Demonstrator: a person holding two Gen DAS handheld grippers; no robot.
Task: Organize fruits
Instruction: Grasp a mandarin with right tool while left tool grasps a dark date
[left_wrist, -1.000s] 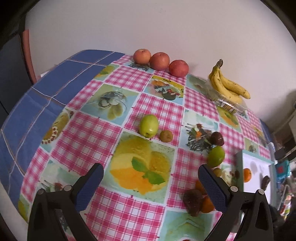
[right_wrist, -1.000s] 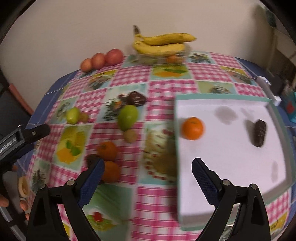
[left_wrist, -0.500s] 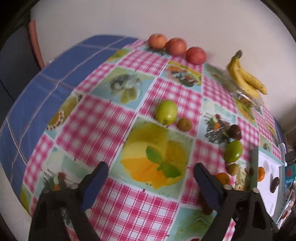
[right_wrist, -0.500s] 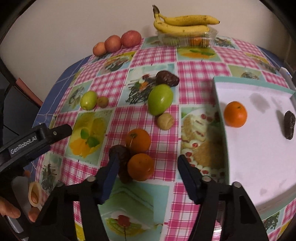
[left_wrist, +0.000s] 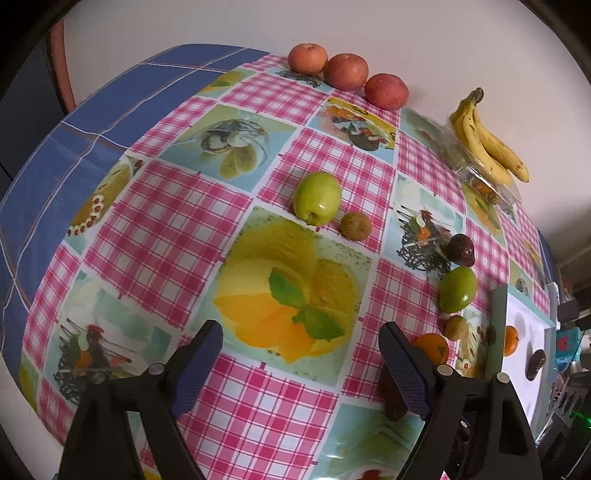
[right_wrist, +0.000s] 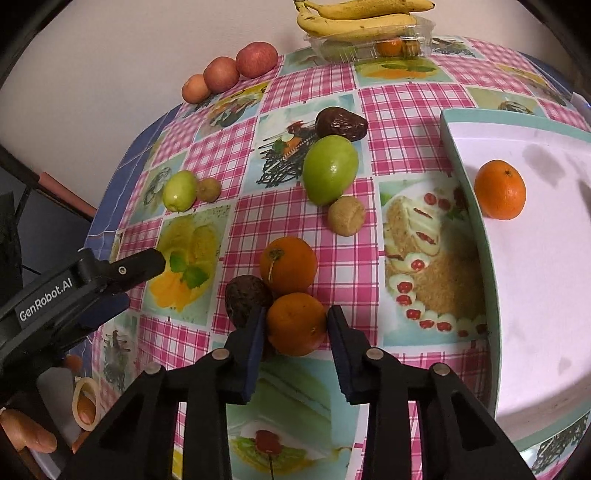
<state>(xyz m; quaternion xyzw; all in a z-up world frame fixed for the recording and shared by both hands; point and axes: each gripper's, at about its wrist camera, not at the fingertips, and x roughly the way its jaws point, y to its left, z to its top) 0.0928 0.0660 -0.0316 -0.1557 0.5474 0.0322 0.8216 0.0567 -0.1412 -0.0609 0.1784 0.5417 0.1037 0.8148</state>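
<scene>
Dim warm indoor light, soft shadows, heavy fisheye warp w/ dark corners.

Pink-checked tablecloth (right_wrist: 295, 218), orange tangerine (right_wrist: 297, 324)

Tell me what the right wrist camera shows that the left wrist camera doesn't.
Only the right wrist view shows the right gripper with its jaws closed around the near round orange, plus a person's fingers.

Only the left wrist view shows the dark wrinkled fruit lying in the white tray.

Both show the three red apples, yellow bananas and the open left gripper.
</scene>
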